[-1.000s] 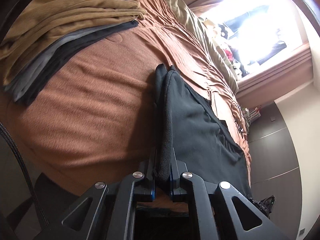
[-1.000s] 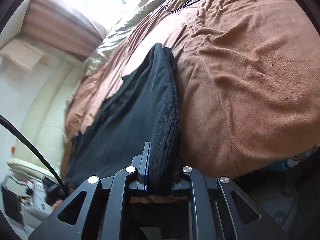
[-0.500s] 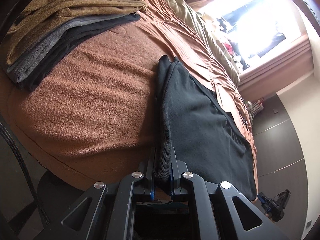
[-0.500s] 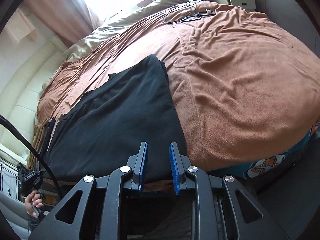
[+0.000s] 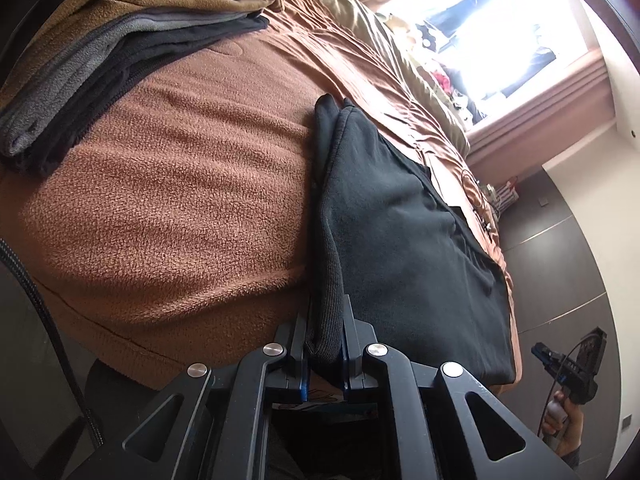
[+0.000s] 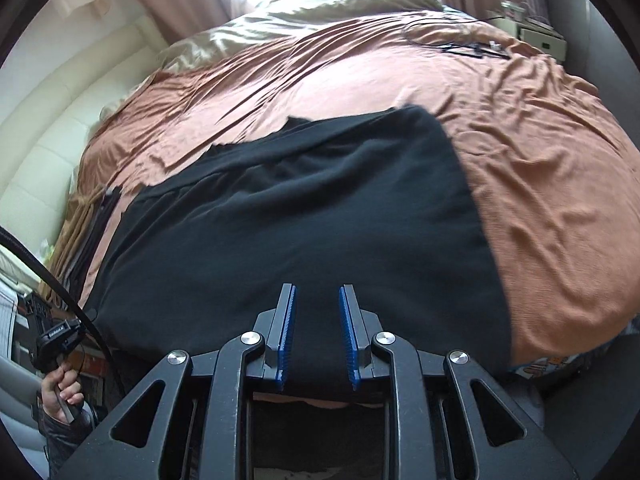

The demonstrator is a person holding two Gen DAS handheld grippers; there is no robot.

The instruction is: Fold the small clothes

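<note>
A black garment (image 5: 400,240) lies spread flat on the brown blanket (image 5: 180,180) of a bed. My left gripper (image 5: 324,316) is shut on its ribbed near corner at the bed's edge. In the right wrist view the same garment (image 6: 300,220) spreads wide below my right gripper (image 6: 318,296), which hovers above its near edge, open, with nothing between the blue pads (image 6: 289,332). That right gripper (image 5: 568,364) also shows at the far right of the left wrist view, held by a hand.
A stack of folded clothes (image 5: 140,20), tan over grey and black, sits on the bed left of the garment. A black cable (image 6: 460,44) lies near the far right corner, by a white nightstand (image 6: 540,36). Olive bedding (image 6: 300,16) lies below a bright window.
My right gripper let go of the garment's ribbed edge, opened, rose and rolled level; the garment now lies flat under it. The left gripper keeps its hold and has sunk slightly.
</note>
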